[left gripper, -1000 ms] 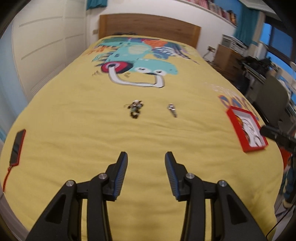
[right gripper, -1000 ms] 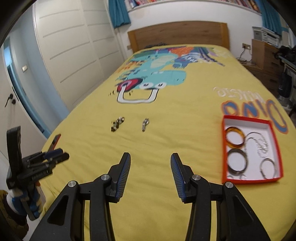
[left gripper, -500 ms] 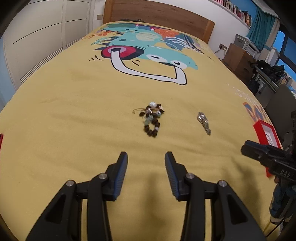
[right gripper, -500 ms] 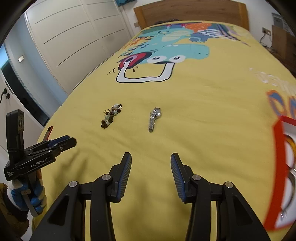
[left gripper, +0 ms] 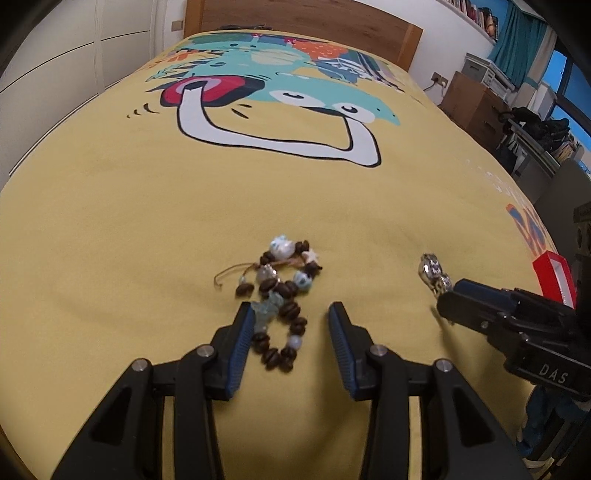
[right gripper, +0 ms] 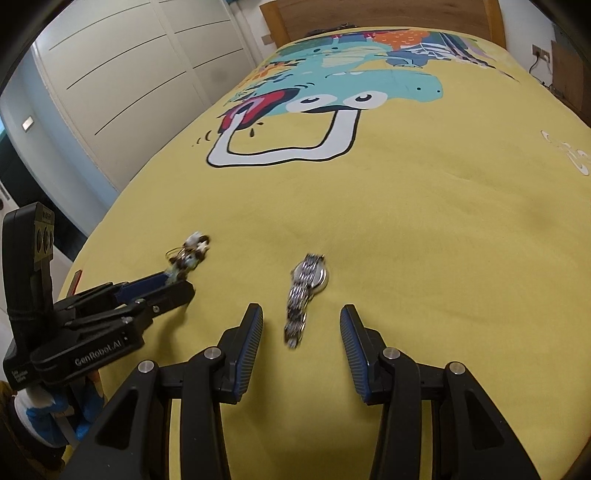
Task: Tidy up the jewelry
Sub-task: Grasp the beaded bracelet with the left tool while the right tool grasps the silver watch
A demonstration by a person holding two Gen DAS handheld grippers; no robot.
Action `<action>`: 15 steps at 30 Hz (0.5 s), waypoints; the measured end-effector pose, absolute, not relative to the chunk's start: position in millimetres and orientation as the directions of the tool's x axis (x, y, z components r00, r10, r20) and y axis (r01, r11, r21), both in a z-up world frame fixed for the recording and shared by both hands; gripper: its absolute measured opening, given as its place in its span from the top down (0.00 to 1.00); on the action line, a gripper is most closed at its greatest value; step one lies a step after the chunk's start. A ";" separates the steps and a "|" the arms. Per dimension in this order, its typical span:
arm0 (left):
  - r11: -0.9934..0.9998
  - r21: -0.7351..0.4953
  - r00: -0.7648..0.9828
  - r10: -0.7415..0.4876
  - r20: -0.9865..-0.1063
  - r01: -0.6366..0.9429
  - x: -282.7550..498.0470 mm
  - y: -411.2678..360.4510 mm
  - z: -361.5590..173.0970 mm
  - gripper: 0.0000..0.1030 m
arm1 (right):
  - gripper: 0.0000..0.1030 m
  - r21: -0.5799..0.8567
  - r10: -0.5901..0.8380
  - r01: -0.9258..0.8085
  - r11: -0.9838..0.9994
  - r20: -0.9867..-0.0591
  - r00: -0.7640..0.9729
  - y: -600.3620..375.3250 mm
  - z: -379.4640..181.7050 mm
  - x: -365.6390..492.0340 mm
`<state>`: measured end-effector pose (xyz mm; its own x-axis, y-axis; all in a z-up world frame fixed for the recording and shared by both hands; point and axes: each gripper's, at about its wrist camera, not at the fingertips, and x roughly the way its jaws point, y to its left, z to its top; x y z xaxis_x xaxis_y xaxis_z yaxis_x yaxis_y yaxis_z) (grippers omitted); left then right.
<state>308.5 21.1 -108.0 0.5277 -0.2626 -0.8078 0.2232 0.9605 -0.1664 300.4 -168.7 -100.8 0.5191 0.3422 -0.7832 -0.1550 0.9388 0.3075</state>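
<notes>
A beaded bracelet [left gripper: 281,302] of brown, white and pale blue beads lies on the yellow bedspread [left gripper: 147,221]. My left gripper [left gripper: 291,314] is open, its jaws either side of the bracelet's near end. A silver metal watch [right gripper: 306,291] lies flat on the bedspread, and my right gripper [right gripper: 301,317] is open around its band end. The watch also shows in the left wrist view [left gripper: 434,275], partly behind the right gripper. The bracelet shows in the right wrist view [right gripper: 188,254], by the left gripper's fingers.
A red jewelry box [left gripper: 554,277] sits at the bed's right edge, mostly hidden behind the right gripper. A wooden headboard [left gripper: 295,18] stands at the far end. White wardrobe doors [right gripper: 129,74] line the left. A dresser [left gripper: 476,107] stands right.
Both grippers have moved forward and down toward the bed. The left one now straddles the bracelet and the right one straddles the watch. Both stay open.
</notes>
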 end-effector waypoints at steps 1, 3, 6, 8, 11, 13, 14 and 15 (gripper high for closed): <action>0.960 -0.167 0.528 -0.264 -0.807 0.224 311.1 19.8 -109.0 0.62 | 0.59 0.304 0.339 -0.153 0.940 -0.784 0.520 -168.7 -102.0 303.5; 0.960 -0.163 0.529 -0.262 -0.807 0.226 316.8 17.3 -110.8 0.62 | 0.60 0.299 0.333 -0.152 0.942 -0.785 0.522 -167.4 -104.2 308.7; 0.961 -0.153 0.530 -0.256 -0.808 0.231 321.4 14.8 -112.9 0.67 | 0.65 0.288 0.319 -0.142 0.947 -0.791 0.522 -165.5 -108.8 315.2; 0.962 -0.149 0.531 -0.251 -0.809 0.228 323.1 15.4 -114.6 0.74 | 0.68 0.284 0.310 -0.132 0.950 -0.795 0.521 -165.1 -112.3 318.5; 0.963 -0.153 0.531 -0.251 -0.809 0.223 322.6 18.4 -115.6 0.87 | 0.75 0.268 0.293 -0.126 0.955 -0.800 0.523 -164.4 -114.9 321.1; 0.963 -0.156 0.529 -0.252 -0.810 0.219 320.5 19.9 -113.8 0.89 | 0.77 0.267 0.294 -0.130 0.955 -0.799 0.524 -165.0 -114.8 320.6; 0.963 -0.159 0.530 -0.253 -0.810 0.217 318.5 20.5 -111.7 0.90 | 0.77 0.271 0.299 -0.132 0.954 -0.797 0.525 -165.8 -114.3 320.0; 0.962 -0.164 0.529 -0.257 -0.809 0.217 316.3 21.1 -109.7 0.90 | 0.77 0.275 0.305 -0.136 0.952 -0.793 0.527 -166.6 -113.1 318.6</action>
